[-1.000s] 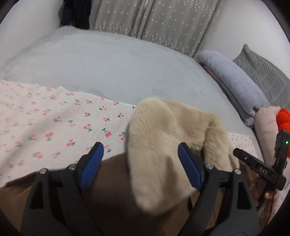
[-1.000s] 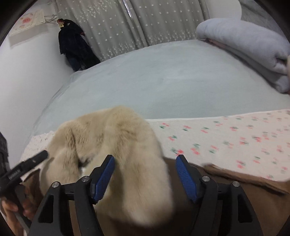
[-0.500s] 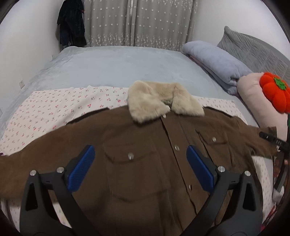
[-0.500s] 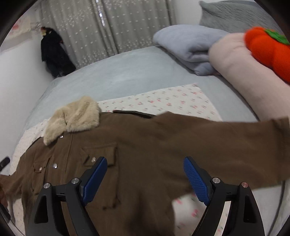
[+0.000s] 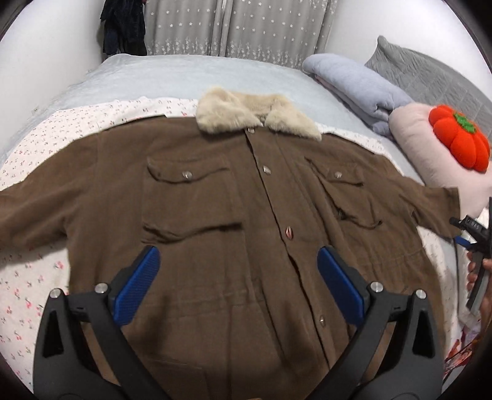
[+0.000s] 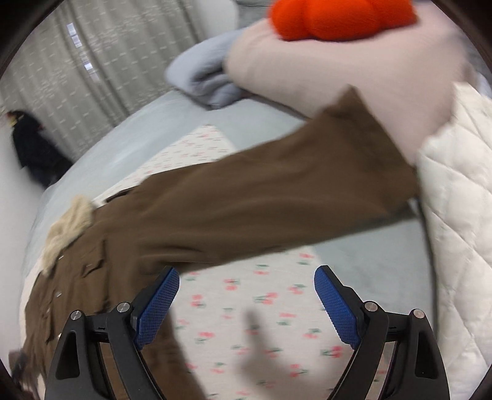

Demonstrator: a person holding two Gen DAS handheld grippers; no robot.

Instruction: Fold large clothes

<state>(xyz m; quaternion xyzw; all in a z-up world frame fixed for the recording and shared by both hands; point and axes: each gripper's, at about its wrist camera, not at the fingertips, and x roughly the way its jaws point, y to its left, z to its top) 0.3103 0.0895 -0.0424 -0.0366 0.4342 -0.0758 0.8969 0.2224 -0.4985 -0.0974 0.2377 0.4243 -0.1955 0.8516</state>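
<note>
A brown jacket (image 5: 233,215) with a beige fur collar (image 5: 255,114) lies flat, front up and buttoned, on a cherry-print sheet (image 5: 37,270), sleeves spread to both sides. My left gripper (image 5: 238,277) hangs open above its lower front, nothing between the blue pads. In the right wrist view the jacket's sleeve (image 6: 276,197) stretches toward a pink pillow (image 6: 338,74). My right gripper (image 6: 246,300) stands open over the sheet (image 6: 246,307) just below that sleeve, holding nothing. The right gripper also shows at the left wrist view's right edge (image 5: 470,237).
The bed's grey cover (image 5: 190,77) extends behind the jacket. A folded grey blanket (image 5: 353,80), the pink pillow (image 5: 430,154) with an orange pumpkin cushion (image 5: 458,138) and a white quilted item (image 6: 461,215) crowd the right side. Curtains (image 5: 240,27) and dark hanging clothes (image 5: 123,27) stand behind.
Both grippers let go of the fur collar and pulled back from it, jaws widening. The whole jacket now shows spread flat; the right gripper swung out over the sleeve on the pillow side.
</note>
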